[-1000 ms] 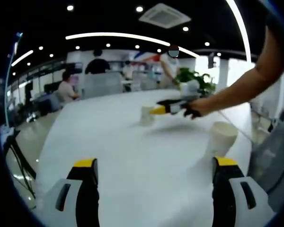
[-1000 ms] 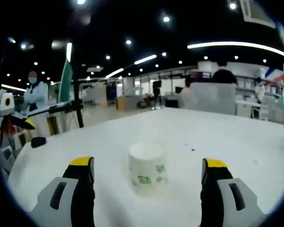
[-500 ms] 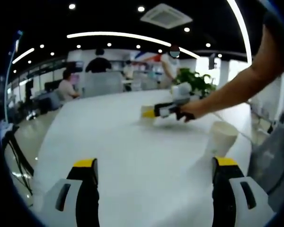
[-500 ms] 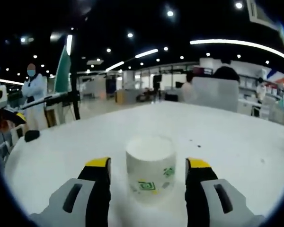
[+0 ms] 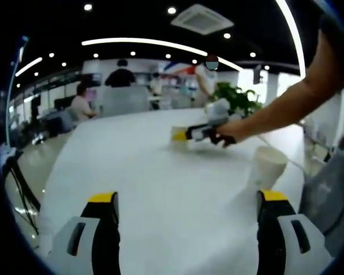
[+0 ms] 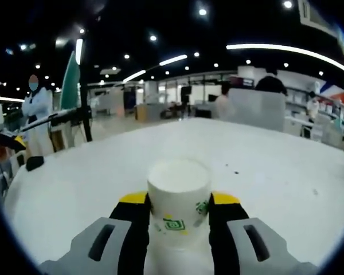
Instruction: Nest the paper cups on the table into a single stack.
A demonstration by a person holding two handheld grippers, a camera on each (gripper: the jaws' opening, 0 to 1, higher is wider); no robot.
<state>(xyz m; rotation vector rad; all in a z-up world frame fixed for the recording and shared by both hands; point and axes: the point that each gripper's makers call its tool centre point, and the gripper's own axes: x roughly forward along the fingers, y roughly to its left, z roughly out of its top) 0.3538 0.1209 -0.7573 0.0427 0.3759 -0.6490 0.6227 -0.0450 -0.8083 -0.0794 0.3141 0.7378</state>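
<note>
White paper cup caught between narrowed jaws; first pick of the stacking job.

Seen in the right gripper view: right gripper [image 6: 179, 201] pinched on the printed paper cup [image 6: 178, 195], yellow pads flat against both walls, cup upright on the white table [image 6: 275, 166] at 6 o'clock. Judged as the grasp step, nothing nested yet. Called for next: a straight lift and a carry over to the second paper cup [image 5: 268, 166], at 3 o'clock in the left gripper view, then a drop square into its open mouth. Left gripper [image 5: 186, 197] held wide and empty, low over bare tabletop. Beyond: open office, ceiling lights, potted plant [image 5: 236, 98], seated people at 11 o'clock.
</note>
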